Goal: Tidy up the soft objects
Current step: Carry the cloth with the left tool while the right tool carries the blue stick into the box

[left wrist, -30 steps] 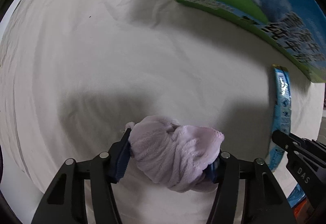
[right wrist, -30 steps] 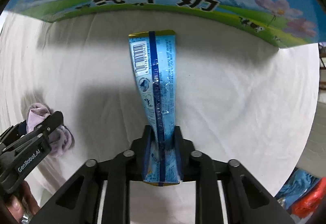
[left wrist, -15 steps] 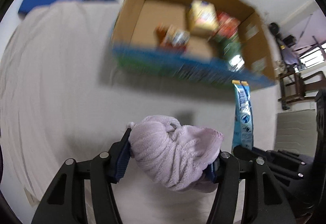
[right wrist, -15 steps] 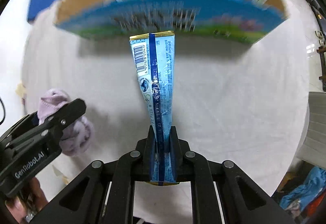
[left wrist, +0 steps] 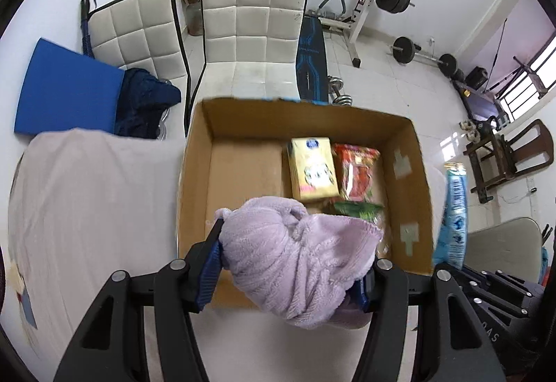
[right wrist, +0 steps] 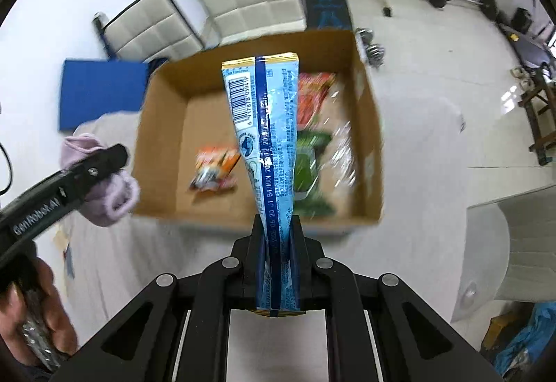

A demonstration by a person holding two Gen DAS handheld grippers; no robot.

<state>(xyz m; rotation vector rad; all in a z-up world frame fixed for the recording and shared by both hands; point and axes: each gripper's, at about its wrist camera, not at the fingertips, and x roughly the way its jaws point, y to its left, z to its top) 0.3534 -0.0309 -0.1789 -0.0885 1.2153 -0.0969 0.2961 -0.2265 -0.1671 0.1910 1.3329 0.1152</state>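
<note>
Your left gripper (left wrist: 292,263) is clamped on the lilac fleece cloth (left wrist: 295,257), which bulges between the two pads and hides the tips. Your right gripper (right wrist: 277,243) is pinched shut on the lower end of the light-blue snack packet (right wrist: 269,138), whose long axis runs straight out along the fingers, barcode end farthest from you.

What the coming move turns on is where each load hangs over the cardboard box (left wrist: 194,173). In the left wrist view the cloth sits above the near wall, with the open floor of the box just ahead of the fingers and slightly to their left. The yellow carton (left wrist: 312,170) and the red snack bag (left wrist: 358,173) fill the far right part, so the bare cardboard on the left looks like the better landing spot for the cloth.

In the right wrist view the packet's free end appears to reach over the middle of the box, while its gripped end seems to hang short of the near wall. An orange packet (right wrist: 215,166) lies left of it, a green one (right wrist: 309,170) to its right.

The right gripper's load seems the deeper over the opening. Your left gripper looks as if it still needs a short push forward before you let go, or the cloth may catch on the rim.
</note>
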